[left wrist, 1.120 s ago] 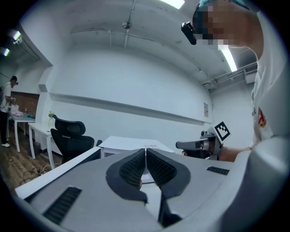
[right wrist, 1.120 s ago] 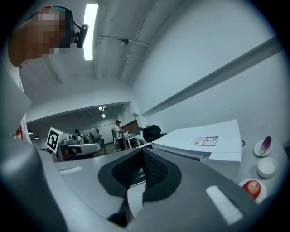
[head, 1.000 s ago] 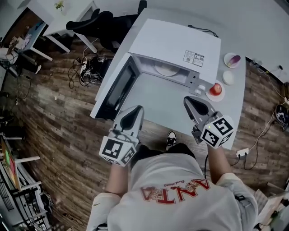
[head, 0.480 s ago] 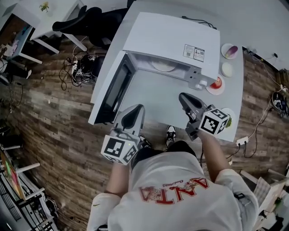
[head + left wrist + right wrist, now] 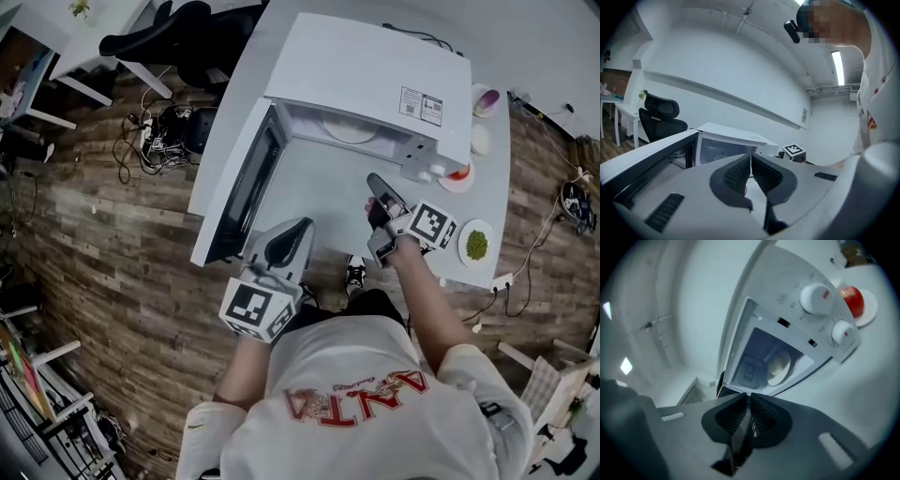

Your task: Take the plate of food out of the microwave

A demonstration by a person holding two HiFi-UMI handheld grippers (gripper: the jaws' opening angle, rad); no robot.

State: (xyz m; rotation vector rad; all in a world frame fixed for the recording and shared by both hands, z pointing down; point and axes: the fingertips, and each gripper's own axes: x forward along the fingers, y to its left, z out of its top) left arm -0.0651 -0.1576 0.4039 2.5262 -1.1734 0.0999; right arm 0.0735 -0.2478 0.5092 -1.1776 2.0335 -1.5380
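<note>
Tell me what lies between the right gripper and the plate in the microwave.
Nothing: only bare table between the right gripper and the plate inside the open microwave, per the head view.

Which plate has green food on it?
The small round white plate nearest the person, at the white table's edge; other plates hold a red apple or something purple.

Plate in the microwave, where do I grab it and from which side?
Probably the near rim of the plate, coming level through the open front of the microwave: it lies flat inside, walled on other sides, the door swung left.
</note>
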